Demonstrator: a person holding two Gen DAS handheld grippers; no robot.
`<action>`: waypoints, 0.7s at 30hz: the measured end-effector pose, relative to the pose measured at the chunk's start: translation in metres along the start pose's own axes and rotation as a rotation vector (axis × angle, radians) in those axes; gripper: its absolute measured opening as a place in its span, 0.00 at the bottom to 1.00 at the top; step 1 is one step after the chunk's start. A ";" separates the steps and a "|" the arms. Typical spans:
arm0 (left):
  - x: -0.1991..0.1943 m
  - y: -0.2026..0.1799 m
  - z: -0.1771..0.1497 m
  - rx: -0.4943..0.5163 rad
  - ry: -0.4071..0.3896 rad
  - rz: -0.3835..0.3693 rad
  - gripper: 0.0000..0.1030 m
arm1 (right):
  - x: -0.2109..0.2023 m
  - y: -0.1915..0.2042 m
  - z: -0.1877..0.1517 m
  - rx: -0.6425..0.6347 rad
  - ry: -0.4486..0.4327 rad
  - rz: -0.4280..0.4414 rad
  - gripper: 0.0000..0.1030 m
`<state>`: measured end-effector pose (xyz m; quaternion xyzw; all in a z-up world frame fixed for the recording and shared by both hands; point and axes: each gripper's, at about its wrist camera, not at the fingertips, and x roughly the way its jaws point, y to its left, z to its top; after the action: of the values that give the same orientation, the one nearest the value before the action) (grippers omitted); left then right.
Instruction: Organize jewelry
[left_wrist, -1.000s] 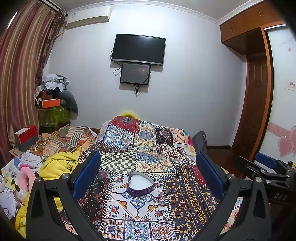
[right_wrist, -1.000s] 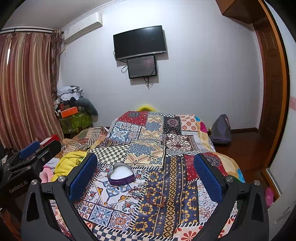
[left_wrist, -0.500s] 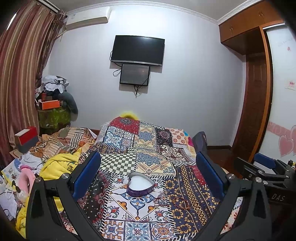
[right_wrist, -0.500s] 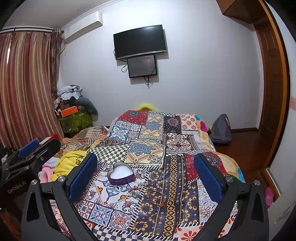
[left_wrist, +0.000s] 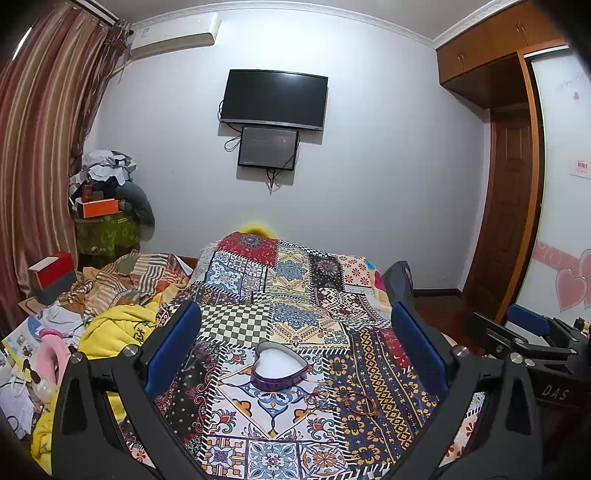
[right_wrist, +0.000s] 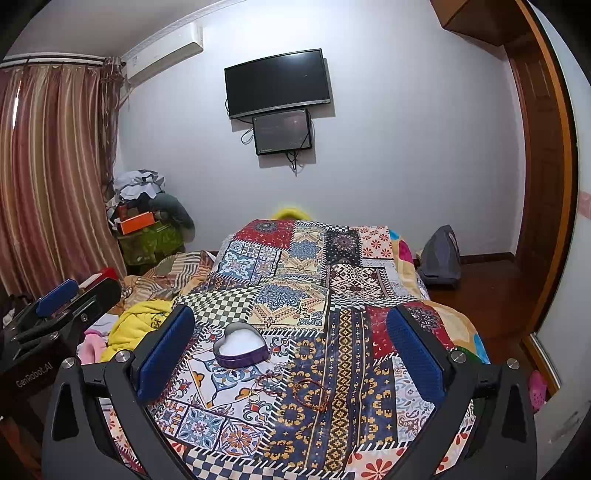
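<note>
A purple heart-shaped box (left_wrist: 279, 368) (right_wrist: 242, 350) with a white inside lies open on the patchwork bedspread (left_wrist: 303, 280) (right_wrist: 354, 339). Just in front of it, to the right, lie thin cords with a small ring (left_wrist: 317, 397) (right_wrist: 264, 386) and a reddish-brown beaded bracelet (left_wrist: 360, 404) (right_wrist: 310, 395). My left gripper (left_wrist: 295, 350) hangs open above the bed, the box showing between its blue pads. My right gripper (right_wrist: 290, 349) is open too, held over the bracelet and box. Neither holds anything. Each gripper shows at the edge of the other's view.
A yellow garment (left_wrist: 114, 328) and striped bedding are heaped on the bed's left side. Boxes and clothes stack by the curtain (left_wrist: 40, 147). A dark bag (right_wrist: 441, 258) sits on the wooden floor at the right. A TV (left_wrist: 273, 99) hangs on the far wall.
Both views have shifted only slightly, with the left gripper drifting a little. The box and jewelry lie where they were, and both grippers stay open.
</note>
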<state>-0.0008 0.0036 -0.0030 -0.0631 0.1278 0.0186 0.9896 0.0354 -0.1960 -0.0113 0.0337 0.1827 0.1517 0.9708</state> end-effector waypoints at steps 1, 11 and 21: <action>-0.001 0.000 0.000 0.001 0.000 0.000 1.00 | 0.000 0.000 0.000 0.001 0.001 0.000 1.00; 0.000 -0.002 0.001 0.004 0.001 0.000 1.00 | 0.000 -0.001 0.000 -0.001 0.005 -0.002 1.00; 0.007 -0.001 0.000 0.008 0.019 -0.001 1.00 | 0.007 -0.004 -0.001 0.006 0.027 -0.010 1.00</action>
<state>0.0060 0.0027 -0.0048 -0.0594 0.1373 0.0168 0.9886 0.0426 -0.1975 -0.0150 0.0335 0.1964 0.1466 0.9689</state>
